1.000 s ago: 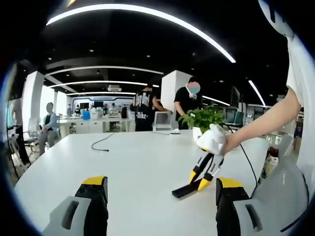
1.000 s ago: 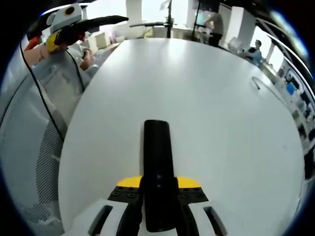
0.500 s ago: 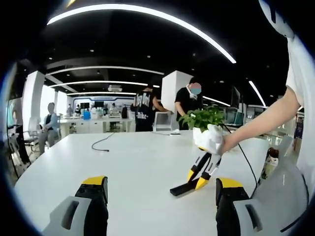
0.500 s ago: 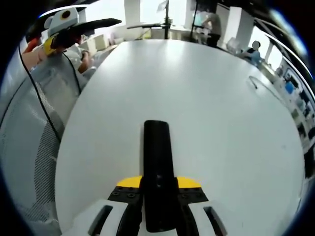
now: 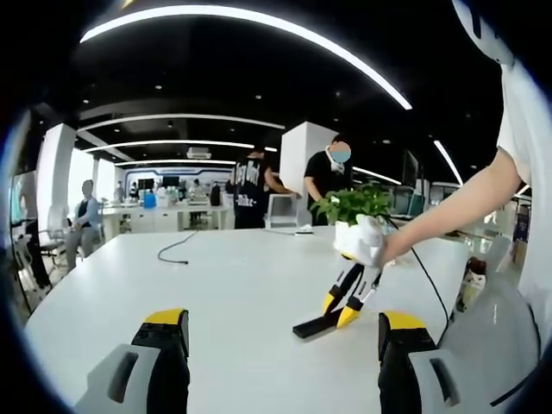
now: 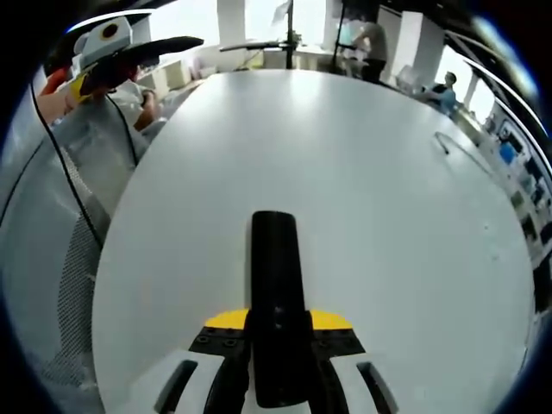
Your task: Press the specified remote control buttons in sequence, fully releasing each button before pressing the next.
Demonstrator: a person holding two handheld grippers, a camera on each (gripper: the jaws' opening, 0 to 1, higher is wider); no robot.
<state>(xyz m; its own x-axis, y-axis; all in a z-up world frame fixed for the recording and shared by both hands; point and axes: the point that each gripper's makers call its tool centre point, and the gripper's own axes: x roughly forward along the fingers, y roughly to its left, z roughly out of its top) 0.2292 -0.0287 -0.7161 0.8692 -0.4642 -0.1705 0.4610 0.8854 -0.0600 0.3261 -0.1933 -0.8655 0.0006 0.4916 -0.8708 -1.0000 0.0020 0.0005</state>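
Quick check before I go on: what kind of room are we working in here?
Most likely an open-plan office or lab: a large white table, long curved ceiling lights, and people standing at desks behind a potted plant.

Open-plan office or lab: long white desk (image 5: 233, 285), curved ceiling light strips (image 5: 259, 21), white pillars (image 5: 53, 177), rows of workstations (image 5: 164, 211) behind, several people (image 5: 250, 190) standing, potted plant (image 5: 354, 211).
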